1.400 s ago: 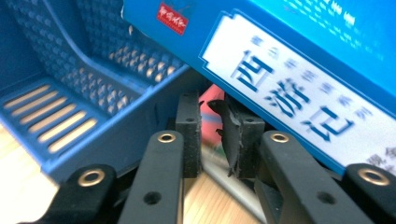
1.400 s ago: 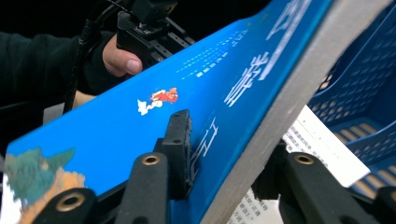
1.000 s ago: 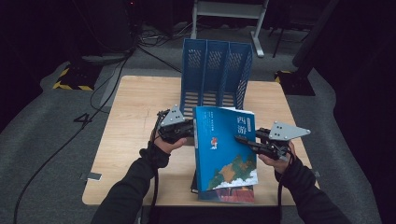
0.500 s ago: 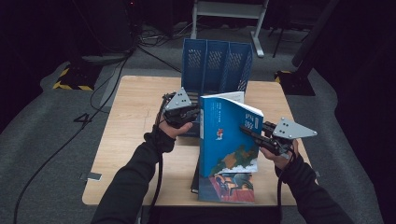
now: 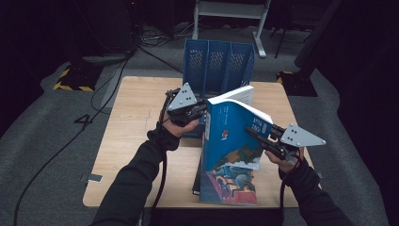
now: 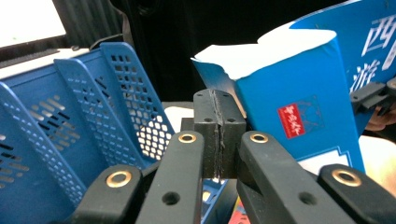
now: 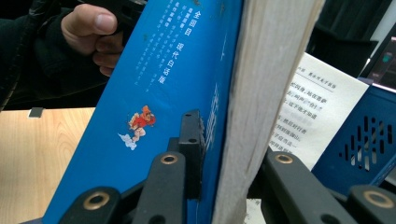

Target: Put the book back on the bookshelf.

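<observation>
Book (image 5: pixel 233 136), blue cover, held up off the tabletop (image 5: pixel 131 122) near its middle, tilted with its top edge leaning toward the blue file rack (image 5: pixel 219 63). Cover partly swung open at the top; white page block visible in high view.

Right tongs (image 5: pixel 251 133): jaws clamped on the book's fore edge, one on the blue cover, the other hidden behind the page block. Right gripper view confirms this: black jaw pressed flat on the cover beside a small red cartoon figure (image 7: pixel 142 119), page edges running up between the jaws. A loose printed page (image 7: pixel 310 107) stands out behind the block.

Left tongs (image 5: pixel 203 112): jaws fully closed, pads pressed together with nothing between them, as seen in left gripper view (image 6: pixel 219 135). Tips sit just beside the book's spine side, at the upper left corner; cannot tell whether they touch the cover.

Rack stands at the far edge of the tabletop, three slots, perforated dividers. Left gripper view shows the rack to the left of the book, the two close together.

Second book (image 5: pixel 228 186) lies flat on the near part of the tabletop, below the held one, with darker volumes under it.
</observation>
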`<move>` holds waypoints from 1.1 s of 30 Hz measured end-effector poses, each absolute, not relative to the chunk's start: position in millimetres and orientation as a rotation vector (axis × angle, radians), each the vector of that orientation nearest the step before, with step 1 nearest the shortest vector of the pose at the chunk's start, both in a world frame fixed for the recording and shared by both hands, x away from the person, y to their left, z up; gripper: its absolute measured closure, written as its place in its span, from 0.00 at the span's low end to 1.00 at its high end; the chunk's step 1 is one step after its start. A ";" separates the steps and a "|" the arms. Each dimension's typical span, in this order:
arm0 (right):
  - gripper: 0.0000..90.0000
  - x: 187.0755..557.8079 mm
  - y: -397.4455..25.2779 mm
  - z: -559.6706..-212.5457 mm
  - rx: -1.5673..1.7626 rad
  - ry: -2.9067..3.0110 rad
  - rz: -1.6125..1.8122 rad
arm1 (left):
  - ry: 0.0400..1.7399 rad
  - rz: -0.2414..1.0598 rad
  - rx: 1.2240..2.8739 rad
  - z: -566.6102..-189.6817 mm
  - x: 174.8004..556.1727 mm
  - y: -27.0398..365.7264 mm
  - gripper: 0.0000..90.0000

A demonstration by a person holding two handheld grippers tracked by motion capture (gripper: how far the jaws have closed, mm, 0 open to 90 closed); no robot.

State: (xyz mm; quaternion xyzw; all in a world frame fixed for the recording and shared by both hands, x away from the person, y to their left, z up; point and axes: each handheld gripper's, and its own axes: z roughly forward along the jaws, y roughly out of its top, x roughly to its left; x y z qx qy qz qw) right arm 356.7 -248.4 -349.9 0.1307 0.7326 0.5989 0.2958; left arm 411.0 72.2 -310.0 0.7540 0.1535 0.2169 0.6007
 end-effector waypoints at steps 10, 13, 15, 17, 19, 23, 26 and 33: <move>0.85 334.3 -253.7 -349.6 0.254 1.969 1.589 | 0.348 0.499 1.698 -308.5 384.4 78.1 0.86; 0.83 330.0 -254.9 -349.4 0.236 1.975 1.585 | 0.357 0.505 1.691 -308.2 378.2 78.6 0.80; 0.83 328.7 -255.5 -349.5 0.240 1.976 1.585 | 0.357 0.507 1.687 -308.3 376.5 78.3 0.79; 0.82 326.5 -256.7 -349.6 0.236 1.978 1.590 | 0.350 0.512 1.689 -307.8 372.6 79.3 0.76; 0.82 325.2 -257.5 -349.4 0.231 1.985 1.592 | 0.347 0.506 1.691 -307.6 370.6 80.2 0.72; 0.83 322.4 -259.4 -348.3 0.207 2.008 1.598 | 0.365 0.534 1.703 -307.2 364.4 82.4 0.61; 0.84 320.8 -262.1 -348.9 0.192 2.025 1.620 | 0.382 0.533 1.742 -309.5 362.4 85.9 0.51; 0.84 318.9 -264.0 -349.6 0.180 2.030 1.623 | 0.422 0.561 1.809 -319.9 351.4 98.1 0.39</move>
